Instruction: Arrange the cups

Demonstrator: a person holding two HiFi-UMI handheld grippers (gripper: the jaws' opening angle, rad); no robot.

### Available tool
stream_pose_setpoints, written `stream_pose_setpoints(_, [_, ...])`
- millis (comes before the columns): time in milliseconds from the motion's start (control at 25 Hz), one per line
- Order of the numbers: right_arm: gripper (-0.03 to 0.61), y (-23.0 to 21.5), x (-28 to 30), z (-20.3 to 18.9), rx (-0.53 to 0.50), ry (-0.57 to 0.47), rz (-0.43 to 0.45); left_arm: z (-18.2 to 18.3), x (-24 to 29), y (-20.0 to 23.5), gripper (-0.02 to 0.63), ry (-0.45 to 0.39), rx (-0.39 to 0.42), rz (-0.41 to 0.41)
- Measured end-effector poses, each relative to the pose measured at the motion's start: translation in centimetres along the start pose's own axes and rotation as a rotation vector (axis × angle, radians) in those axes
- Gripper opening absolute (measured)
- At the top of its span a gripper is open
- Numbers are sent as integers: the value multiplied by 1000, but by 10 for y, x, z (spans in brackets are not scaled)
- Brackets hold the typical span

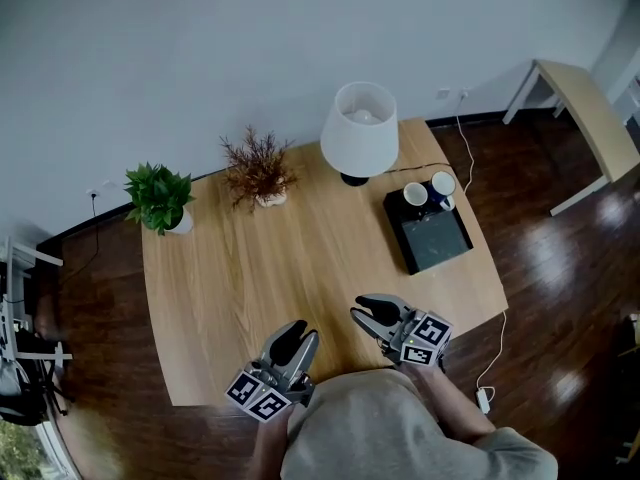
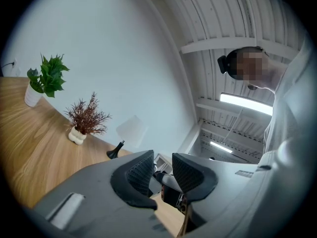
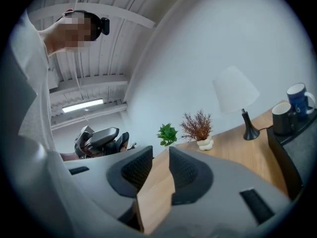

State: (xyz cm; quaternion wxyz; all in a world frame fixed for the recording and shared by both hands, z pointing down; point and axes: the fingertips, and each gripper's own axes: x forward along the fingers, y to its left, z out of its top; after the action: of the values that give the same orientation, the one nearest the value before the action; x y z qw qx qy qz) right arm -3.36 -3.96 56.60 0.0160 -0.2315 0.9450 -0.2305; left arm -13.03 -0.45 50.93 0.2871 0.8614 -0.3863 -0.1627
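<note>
Wooden table [image 1: 250,288], dark floor [image 1: 560,298], white wall [image 1: 200,58]. Lamp [image 1: 359,130] at far edge. Right of lamp: black cup [image 1: 415,195] and blue cup [image 1: 443,184] on tray [image 1: 440,253]. Opposite lamp: left gripper [image 1: 297,332] and right gripper [image 1: 366,310], jaws slightly apart, empty.

The head camera looks steeply down on the whole table [image 1: 250,298] from its near edge. The left tongs [image 1: 292,346] and right tongs [image 1: 377,315] cameras sit low there, tilted up, sharing the lamp [image 1: 359,128].

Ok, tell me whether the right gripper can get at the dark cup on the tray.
Probably yes. The right gripper, jaws apart and empty, has only bare table and the flat tray before the dark cup; the lamp stands left of that line.
</note>
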Motion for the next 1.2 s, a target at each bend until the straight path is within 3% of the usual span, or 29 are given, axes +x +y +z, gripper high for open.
stream_pose_setpoints(480, [103,26,9,-19,30,14,67,-3,5,-7,121,9,15,-30])
stream_pose_setpoints(1200, [101,-8,-19,-4,0,-31,-47,-9,10,-10,122,32,-3,-47])
